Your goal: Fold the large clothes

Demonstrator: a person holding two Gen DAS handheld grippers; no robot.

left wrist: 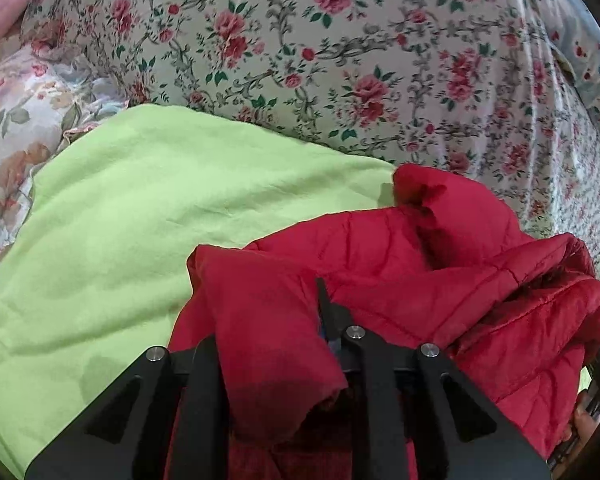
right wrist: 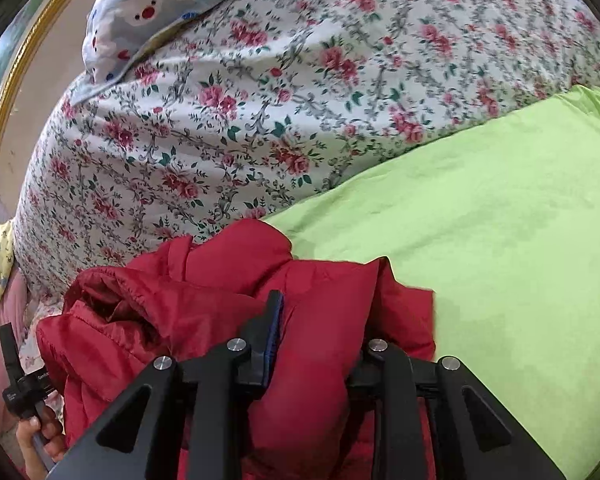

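Left wrist view: left gripper (left wrist: 276, 344) and right gripper (right wrist: 324, 344) each clenched on red quilted jacket (left wrist: 440, 280); we should lower it evenly onto green sheet (left wrist: 140, 220), keeping the held edge taut.

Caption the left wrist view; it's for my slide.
Left gripper clamps a red puffer jacket above a green sheet.

No text, label or number is legible anywhere.

Red quilted jacket (left wrist: 400, 280), bunched and crumpled, probably puffer-type, lying on the light-green cloth (left wrist: 140, 220).
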